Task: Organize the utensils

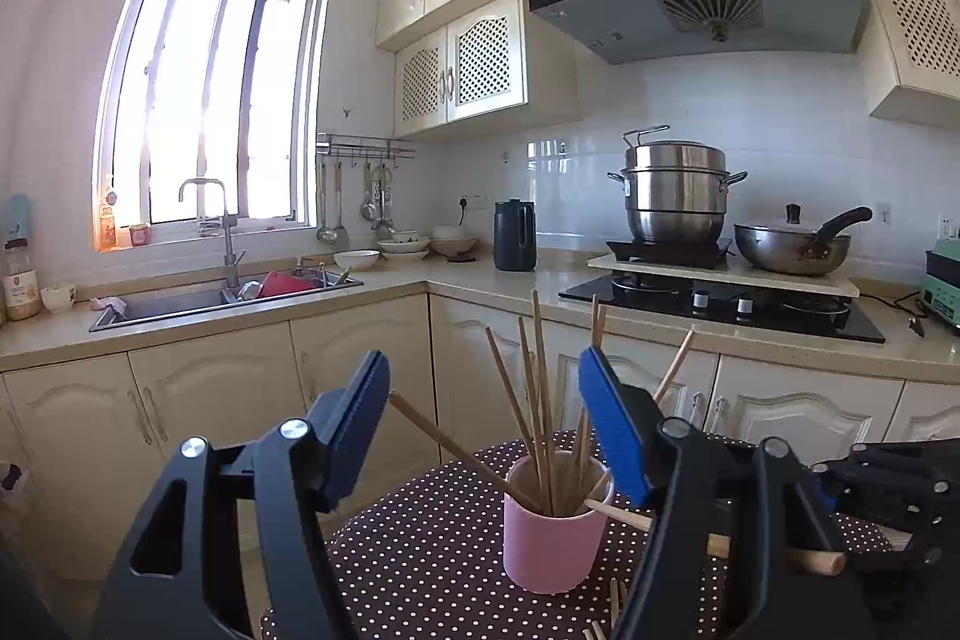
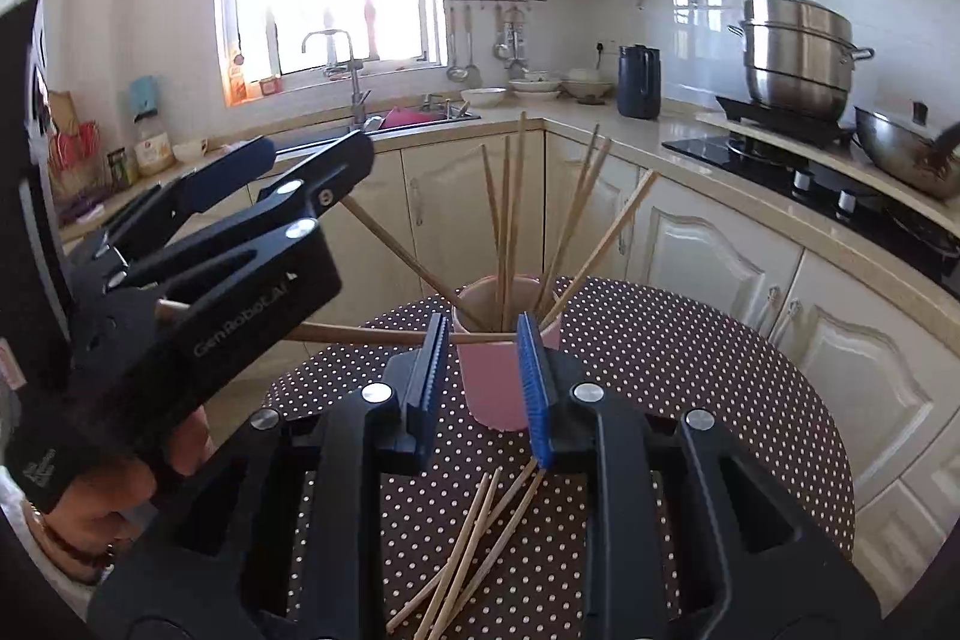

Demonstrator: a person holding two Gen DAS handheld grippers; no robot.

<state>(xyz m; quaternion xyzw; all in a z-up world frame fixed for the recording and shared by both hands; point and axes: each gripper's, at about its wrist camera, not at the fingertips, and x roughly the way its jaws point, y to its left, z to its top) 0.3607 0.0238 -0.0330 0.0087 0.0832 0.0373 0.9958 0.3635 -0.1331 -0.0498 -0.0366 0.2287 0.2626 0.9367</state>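
Observation:
A pink cup point(image 1: 549, 544) stands on the round dotted table point(image 1: 420, 550) with several wooden chopsticks point(image 1: 537, 400) upright in it. My left gripper point(image 1: 483, 430) is open above and in front of the cup, empty. In the right wrist view the cup point(image 2: 501, 388) sits just beyond my right gripper point(image 2: 483, 376), which is open; a wooden-handled utensil point(image 2: 384, 337) lies across between its pads and reaches under the left gripper point(image 2: 288, 178). Several loose chopsticks point(image 2: 474, 538) lie on the table below the right gripper.
Kitchen counter runs behind the table point(image 2: 690, 370): sink point(image 1: 198, 298) at left, black kettle point(image 1: 514, 235), steel steamer pot point(image 1: 675, 190), wok point(image 1: 792, 244) on the stove. Cabinets stand close behind the table. A person's hand point(image 2: 120, 496) holds the left gripper.

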